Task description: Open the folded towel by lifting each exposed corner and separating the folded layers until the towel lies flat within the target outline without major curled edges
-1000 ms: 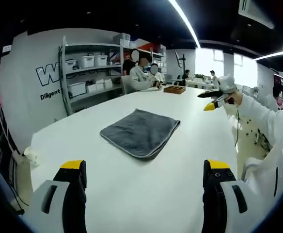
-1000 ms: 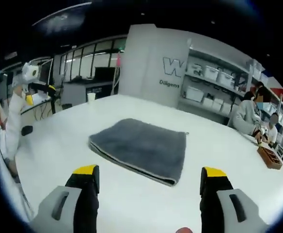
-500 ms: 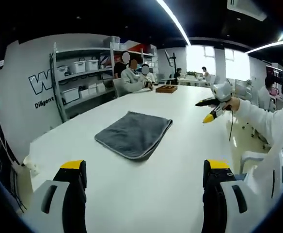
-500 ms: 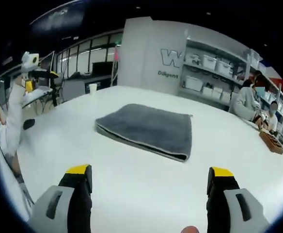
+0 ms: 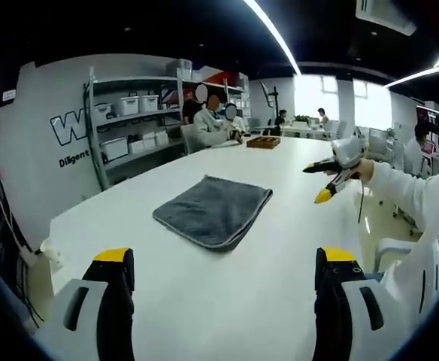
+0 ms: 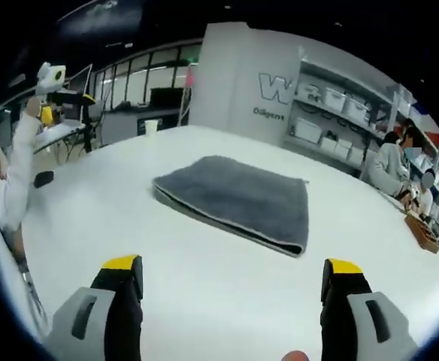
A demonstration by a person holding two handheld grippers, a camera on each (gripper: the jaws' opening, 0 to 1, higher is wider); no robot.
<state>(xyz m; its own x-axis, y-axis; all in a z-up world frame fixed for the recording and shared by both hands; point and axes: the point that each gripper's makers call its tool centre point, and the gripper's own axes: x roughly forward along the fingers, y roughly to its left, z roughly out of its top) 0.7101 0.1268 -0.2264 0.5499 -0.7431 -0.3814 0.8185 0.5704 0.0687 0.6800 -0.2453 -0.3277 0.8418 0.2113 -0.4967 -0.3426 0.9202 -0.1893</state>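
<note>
Staying folded, towel [image 5: 213, 210] untouched since earlier.

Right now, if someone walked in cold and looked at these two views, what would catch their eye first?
Probably the grey folded towel, lying alone in the middle of the big white table. Next, each view's own open, yellow-tipped jaws at the bottom edge, well short of the towel. Then the right gripper held up over the table's right side in the left gripper view.

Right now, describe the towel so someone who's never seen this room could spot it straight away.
Find the big white table in front of the shelving of storage bins. Near its middle lies the folded grey towel, a soft dark square with a pale edge. It is the table's one dark cloth; the wooden tray sits far off.
</note>
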